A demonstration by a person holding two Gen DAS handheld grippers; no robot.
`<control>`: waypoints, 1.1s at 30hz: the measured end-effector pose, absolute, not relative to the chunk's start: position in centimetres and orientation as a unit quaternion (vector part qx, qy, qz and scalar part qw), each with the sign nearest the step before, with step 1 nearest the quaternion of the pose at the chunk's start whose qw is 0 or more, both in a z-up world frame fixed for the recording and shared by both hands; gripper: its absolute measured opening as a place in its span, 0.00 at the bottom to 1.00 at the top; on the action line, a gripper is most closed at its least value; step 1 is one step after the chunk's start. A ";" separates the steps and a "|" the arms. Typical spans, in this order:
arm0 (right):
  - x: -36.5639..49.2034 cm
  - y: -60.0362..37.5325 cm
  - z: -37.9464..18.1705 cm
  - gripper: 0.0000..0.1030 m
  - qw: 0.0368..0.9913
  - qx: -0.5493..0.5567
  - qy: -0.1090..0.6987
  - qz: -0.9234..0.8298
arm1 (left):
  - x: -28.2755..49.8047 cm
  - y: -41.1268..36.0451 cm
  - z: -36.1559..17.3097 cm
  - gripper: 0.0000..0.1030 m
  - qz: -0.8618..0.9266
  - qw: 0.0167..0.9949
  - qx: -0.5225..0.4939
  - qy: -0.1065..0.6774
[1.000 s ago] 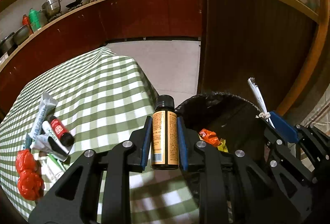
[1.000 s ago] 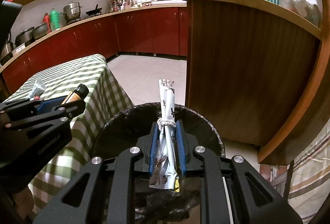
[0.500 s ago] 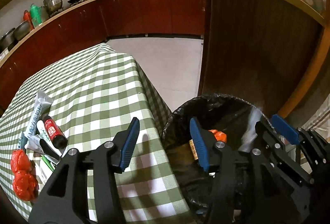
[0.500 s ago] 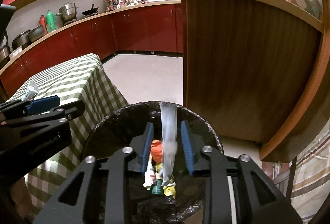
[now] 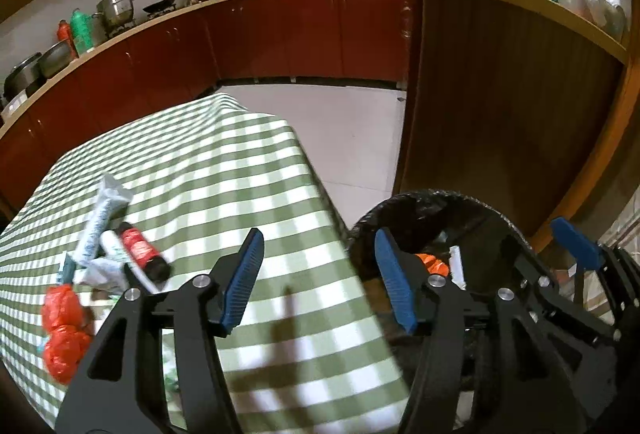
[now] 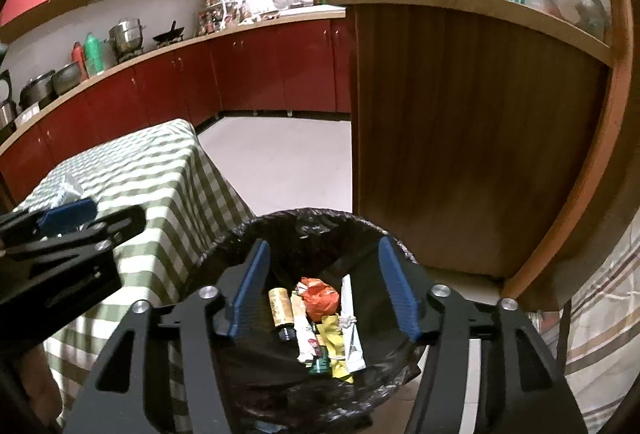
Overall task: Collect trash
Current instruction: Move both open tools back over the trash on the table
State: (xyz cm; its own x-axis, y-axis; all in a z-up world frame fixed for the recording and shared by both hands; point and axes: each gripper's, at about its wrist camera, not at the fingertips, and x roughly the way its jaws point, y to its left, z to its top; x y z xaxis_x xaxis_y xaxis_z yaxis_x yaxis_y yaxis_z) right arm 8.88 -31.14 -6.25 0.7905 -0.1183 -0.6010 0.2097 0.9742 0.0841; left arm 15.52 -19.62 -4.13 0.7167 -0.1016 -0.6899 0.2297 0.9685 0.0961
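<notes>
My left gripper (image 5: 318, 262) hangs over the edge of the green checked table (image 5: 240, 170), beside the bin; its jaws are opening with nothing between them. My right gripper (image 6: 324, 258) hovers above the black-lined bin (image 6: 320, 218), jaws opening and empty. Down in the bin lie a brown bottle (image 6: 280, 308), a long white knotted wrapper (image 6: 352, 330) and an orange bag (image 6: 320, 294). On the table's left side sit a small red-labelled bottle (image 5: 142, 254), white tubes and wrappers (image 5: 102, 210) and a crumpled red bag (image 5: 64, 330).
A tall wooden counter panel (image 6: 460, 134) stands right behind the bin. Red kitchen cabinets (image 5: 280, 30) run along the far wall beyond a light tiled floor (image 5: 352, 138). A striped cloth (image 6: 600, 334) hangs at the right.
Both grippers opened. The brown bottle left my left gripper and the white wrapper left my right one; both now lie in the bin. My left gripper shifted toward the table.
</notes>
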 end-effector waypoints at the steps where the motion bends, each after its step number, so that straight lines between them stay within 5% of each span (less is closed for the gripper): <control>1: 8.7 -30.8 -6.0 0.60 0.944 0.075 0.308 -0.089 | 15.3 -19.2 -4.0 0.56 -0.088 0.923 0.088 0.365; 7: 8.4 -28.3 -5.0 0.68 0.946 0.091 0.305 -0.059 | 13.5 -14.8 -2.7 0.62 -0.066 0.927 0.080 0.361; 33: 9.3 -12.2 -5.1 0.68 0.937 0.014 0.339 0.081 | 9.6 1.3 -3.5 0.69 0.046 0.922 0.052 0.381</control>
State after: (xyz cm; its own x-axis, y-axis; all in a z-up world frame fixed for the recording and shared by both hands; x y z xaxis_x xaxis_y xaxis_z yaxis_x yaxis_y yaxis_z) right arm 9.32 -12.20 -5.10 0.7575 0.1607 -0.6328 -0.1413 0.9866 0.0814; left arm 9.61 1.30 -3.50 0.7058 0.1250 -0.6972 -0.0457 0.9903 0.1313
